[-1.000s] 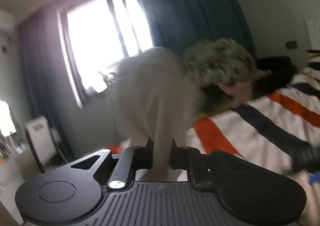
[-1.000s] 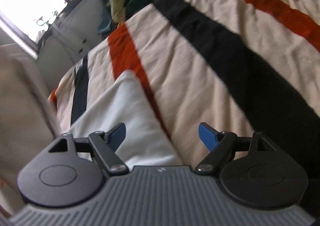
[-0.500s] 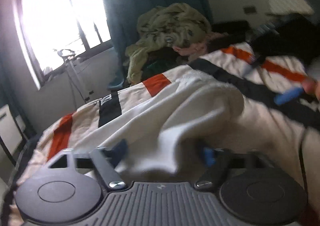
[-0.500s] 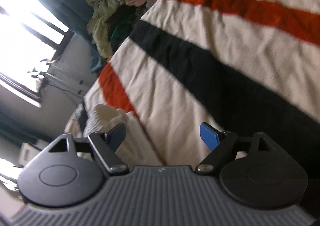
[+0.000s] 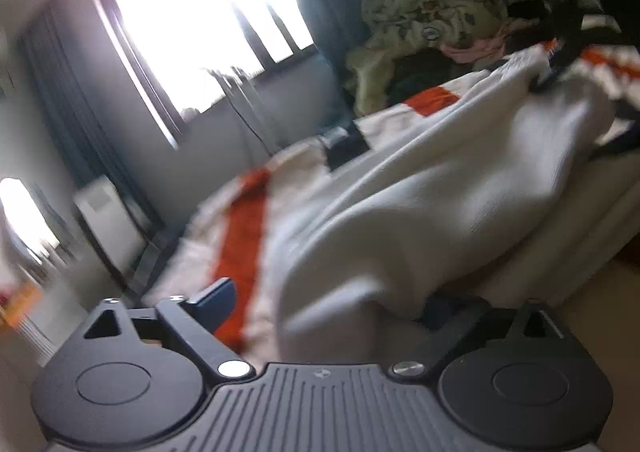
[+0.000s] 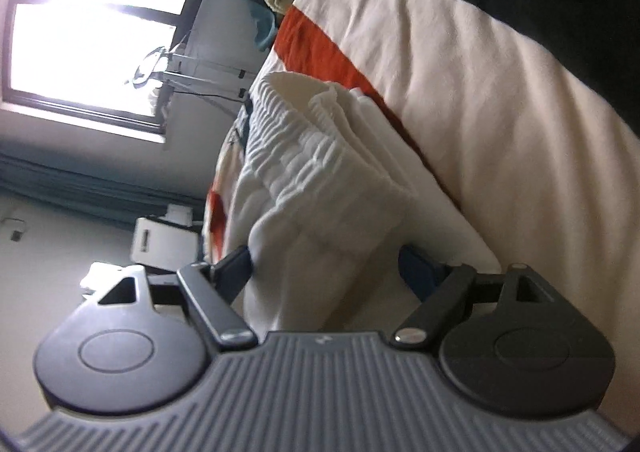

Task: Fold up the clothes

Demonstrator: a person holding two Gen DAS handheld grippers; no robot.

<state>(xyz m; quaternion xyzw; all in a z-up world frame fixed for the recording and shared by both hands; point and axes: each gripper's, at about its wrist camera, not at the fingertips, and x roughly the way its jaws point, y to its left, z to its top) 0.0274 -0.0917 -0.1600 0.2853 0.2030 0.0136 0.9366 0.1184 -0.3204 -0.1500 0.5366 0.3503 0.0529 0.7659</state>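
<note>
Since a second ago the left gripper, having let go, is sitting spread wide around a soft fold of the white knitted garment, which is lying on the cream, orange and black striped bedcover. The right gripper, splayed as before, is now straddling the garment's ribbed, bunched hem without pinching.
</note>
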